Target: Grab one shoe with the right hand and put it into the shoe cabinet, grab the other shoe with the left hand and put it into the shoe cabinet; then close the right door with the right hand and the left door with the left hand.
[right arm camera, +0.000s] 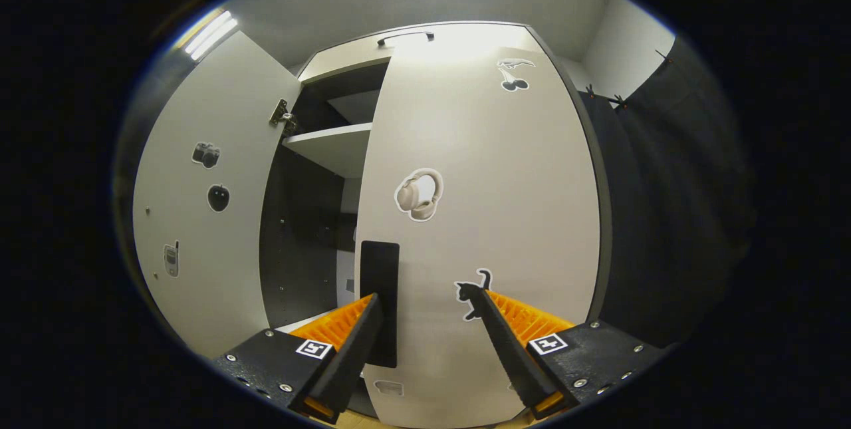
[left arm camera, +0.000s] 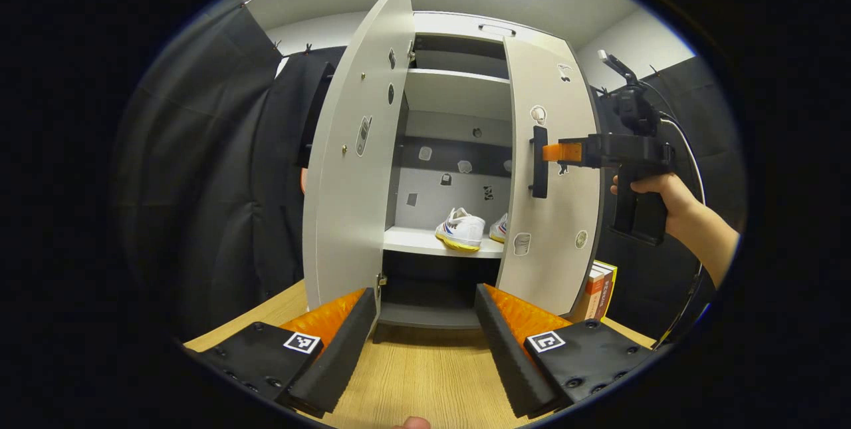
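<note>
1. I am holding my left gripper [left arm camera: 425, 336] spread wide and empty, low in the frame, waiting for its door.
2. My right gripper [right arm camera: 425, 342] is also wide, its fingers straddling the right door [right arm camera: 479, 216] beside the handle [right arm camera: 380, 296] to push it.
3. Both shoes [left arm camera: 460, 229] are sitting on the shelf [left arm camera: 425, 241] at centre; I am finding no readable writing.

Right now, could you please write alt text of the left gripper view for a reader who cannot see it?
A tall pale grey shoe cabinet stands on a wooden table with both doors partly open and two white sneakers on its middle shelf. The right gripper, held by a hand, reaches the right door at its black handle. The left gripper is open in front.
</note>
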Tool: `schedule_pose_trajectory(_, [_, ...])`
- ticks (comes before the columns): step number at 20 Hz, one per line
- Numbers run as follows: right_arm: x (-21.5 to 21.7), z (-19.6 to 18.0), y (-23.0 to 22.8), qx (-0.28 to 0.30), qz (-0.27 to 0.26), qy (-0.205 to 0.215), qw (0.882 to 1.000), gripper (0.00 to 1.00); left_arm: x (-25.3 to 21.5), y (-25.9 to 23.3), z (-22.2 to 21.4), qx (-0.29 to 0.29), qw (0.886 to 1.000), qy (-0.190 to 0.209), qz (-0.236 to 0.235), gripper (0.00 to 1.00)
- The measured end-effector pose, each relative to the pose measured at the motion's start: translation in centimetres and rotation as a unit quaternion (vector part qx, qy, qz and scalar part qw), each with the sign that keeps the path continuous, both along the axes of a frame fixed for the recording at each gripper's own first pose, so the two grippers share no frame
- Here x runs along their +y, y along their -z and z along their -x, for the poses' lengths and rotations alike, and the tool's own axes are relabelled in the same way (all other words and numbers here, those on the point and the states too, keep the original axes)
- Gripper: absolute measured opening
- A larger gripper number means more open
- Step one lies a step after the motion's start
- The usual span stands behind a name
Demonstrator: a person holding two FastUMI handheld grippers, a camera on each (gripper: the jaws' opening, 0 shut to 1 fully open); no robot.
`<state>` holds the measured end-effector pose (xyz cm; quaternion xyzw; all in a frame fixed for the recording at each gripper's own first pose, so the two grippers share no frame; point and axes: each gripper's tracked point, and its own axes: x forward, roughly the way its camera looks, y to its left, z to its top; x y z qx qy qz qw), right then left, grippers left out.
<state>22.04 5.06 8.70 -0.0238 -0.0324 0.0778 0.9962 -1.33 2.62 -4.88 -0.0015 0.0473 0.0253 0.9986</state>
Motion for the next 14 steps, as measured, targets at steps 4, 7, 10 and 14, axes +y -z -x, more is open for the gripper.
schedule_pose_trajectory(4, [-0.6, 3.2, -1.2, -0.010, -0.003, -0.001, 1.000, 0.92, -0.3, -0.7, -0.1, -0.006, 1.000, 0.005, -0.001, 0.97])
schedule_pose_trajectory(7, [-1.4, 7.0, -0.9, -0.013, 0.001, 0.000, 1.000, 0.92, -0.9, -1.2, -0.3, -0.010, 1.000, 0.010, -0.004, 0.99])
schedule_pose_trajectory(10, [-2.4, 11.0, 1.3, -0.003, 0.000, 0.012, 1.000, 0.92, -1.4, -1.4, -0.5, -0.012, 1.000, 0.014, 0.002, 0.97])
schedule_pose_trajectory(14, [-3.9, 16.4, 6.1, 0.017, -0.010, 0.032, 0.999, 0.92, -2.1, -1.9, -0.8, -0.015, 1.000, 0.021, 0.005, 0.97])
